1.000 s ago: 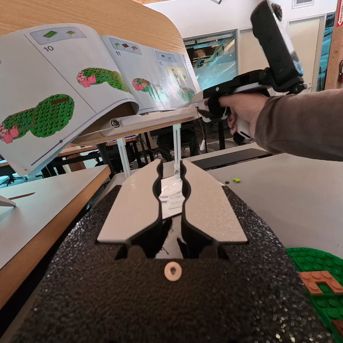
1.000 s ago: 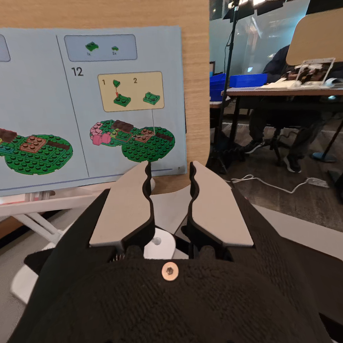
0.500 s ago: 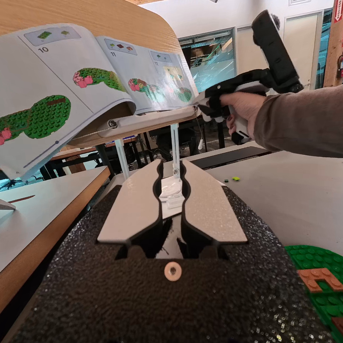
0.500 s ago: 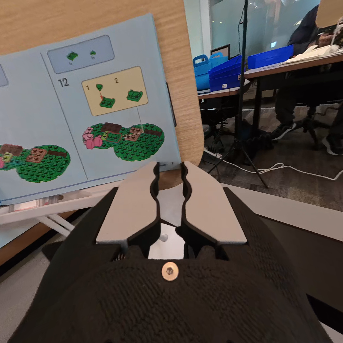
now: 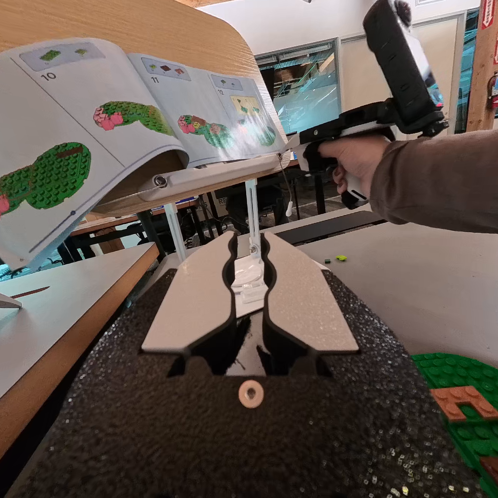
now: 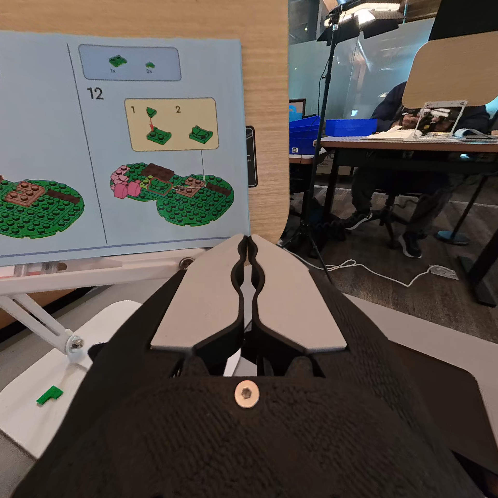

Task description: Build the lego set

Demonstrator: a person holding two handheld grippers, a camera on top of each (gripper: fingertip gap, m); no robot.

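The right gripper (image 6: 247, 238) was pinched on the instruction booklet (image 6: 121, 151) corner; the page could be torn. The left gripper (image 5: 249, 237) was held apart, empty.

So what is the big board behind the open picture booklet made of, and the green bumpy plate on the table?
The tan board behind the light-blue booklet looks like wood or wood-look laminate: fine straight grain lines, matte, rounded corner. The green studded plate looks like hard moulded plastic: even colour, crisp round studs, a slight sheen.
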